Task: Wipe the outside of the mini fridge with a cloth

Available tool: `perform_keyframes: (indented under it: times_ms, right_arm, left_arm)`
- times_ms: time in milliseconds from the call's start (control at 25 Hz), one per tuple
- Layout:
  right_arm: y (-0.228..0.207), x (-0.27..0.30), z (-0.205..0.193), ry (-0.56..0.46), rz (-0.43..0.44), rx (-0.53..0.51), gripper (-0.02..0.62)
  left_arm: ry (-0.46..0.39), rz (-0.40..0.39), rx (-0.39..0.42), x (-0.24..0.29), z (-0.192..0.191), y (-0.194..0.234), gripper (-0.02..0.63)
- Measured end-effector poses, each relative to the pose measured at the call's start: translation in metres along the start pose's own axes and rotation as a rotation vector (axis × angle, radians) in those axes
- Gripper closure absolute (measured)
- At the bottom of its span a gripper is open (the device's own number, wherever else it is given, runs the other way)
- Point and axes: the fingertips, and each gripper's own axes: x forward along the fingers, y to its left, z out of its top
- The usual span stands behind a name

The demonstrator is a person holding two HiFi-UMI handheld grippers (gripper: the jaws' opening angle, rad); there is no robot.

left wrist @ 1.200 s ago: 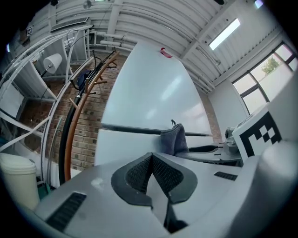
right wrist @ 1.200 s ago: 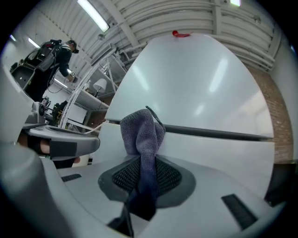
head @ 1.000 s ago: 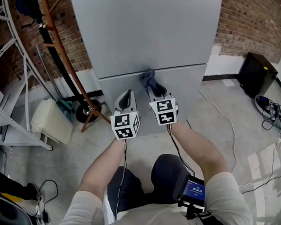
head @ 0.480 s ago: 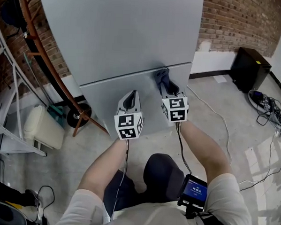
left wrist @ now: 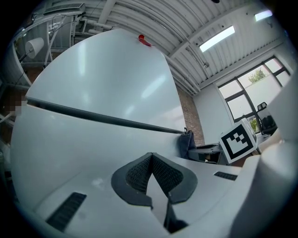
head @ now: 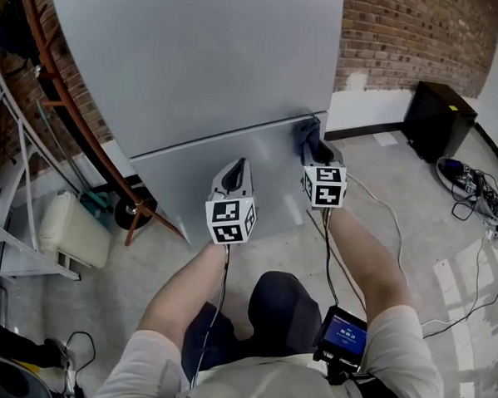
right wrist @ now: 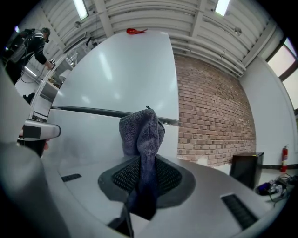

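Brick wall (head: 407, 36), concrete floor (head: 396, 243). Item: mini fridge (head: 198, 66), grey, two doors, facing me. Item: my right gripper (head: 315, 152), jaws pinching the cloth (head: 307, 132), which meets the fridge front at the right end of the door seam. Item: my left gripper (head: 236, 167), jaws pressed together, empty, near the lower door. Progress: mid-wipe, I judge; upper door and sides likely still to do.

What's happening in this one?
A person facing a grey fridge holds a gripper in each hand. The right gripper is shut on a grey-blue cloth, held against the fridge front near its right edge, at the seam between the two doors. The left gripper is shut with nothing in it, pointing at the lower door.
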Motion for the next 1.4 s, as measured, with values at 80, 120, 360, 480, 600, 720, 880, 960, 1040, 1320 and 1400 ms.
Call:
perform_keyframes:
  times_ms: [80,120,360,480,600,720,880,960,1040,1320,1400]
  right_arm:
    - [0.001,0.0,0.0,-0.001,-0.002,0.006,0.509]
    - [0.001,0.0,-0.001,-0.002,-0.005,0.009,0.509]
    - [0.031,-0.009,0.008,-0.024,0.023,0.053,0.509]
    - [0.08,-0.016,0.02,-0.054,0.112,0.031,0.509]
    - [0.14,-0.025,0.028,-0.069,0.213,0.014,0.509]
    - [0.2,-0.03,0.03,-0.074,0.308,-0.002,0.509]
    - [0.284,-0.034,0.023,-0.055,0.434,-0.031,0.509]
    - [0.323,-0.036,0.018,-0.046,0.49,-0.045,0.509]
    - [0.356,-0.037,0.014,-0.041,0.529,-0.057,0.509]
    - [0.424,-0.016,-0.001,-0.023,0.563,-0.054,0.509]
    - [0.435,-0.01,-0.006,-0.014,0.554,-0.063,0.509]
  left_arm:
    - [-0.001,0.003,0.002,0.0,0.0,-0.001,0.601]
    - [-0.001,0.005,0.002,-0.001,0.0,0.0,0.601]
    - [-0.005,0.05,-0.005,-0.019,0.002,0.023,0.603]
    - [-0.001,0.09,-0.016,-0.035,-0.002,0.044,0.603]
    - [0.009,0.141,-0.018,-0.061,-0.008,0.07,0.602]
    - [0.019,0.198,-0.02,-0.088,-0.014,0.099,0.603]
    - [0.045,0.294,-0.023,-0.129,-0.024,0.145,0.603]
    - [0.057,0.346,-0.023,-0.151,-0.029,0.167,0.603]
    - [0.067,0.383,-0.019,-0.171,-0.032,0.183,0.603]
    - [0.094,0.468,0.012,-0.229,-0.041,0.223,0.602]
    - [0.097,0.484,0.022,-0.245,-0.041,0.232,0.603]
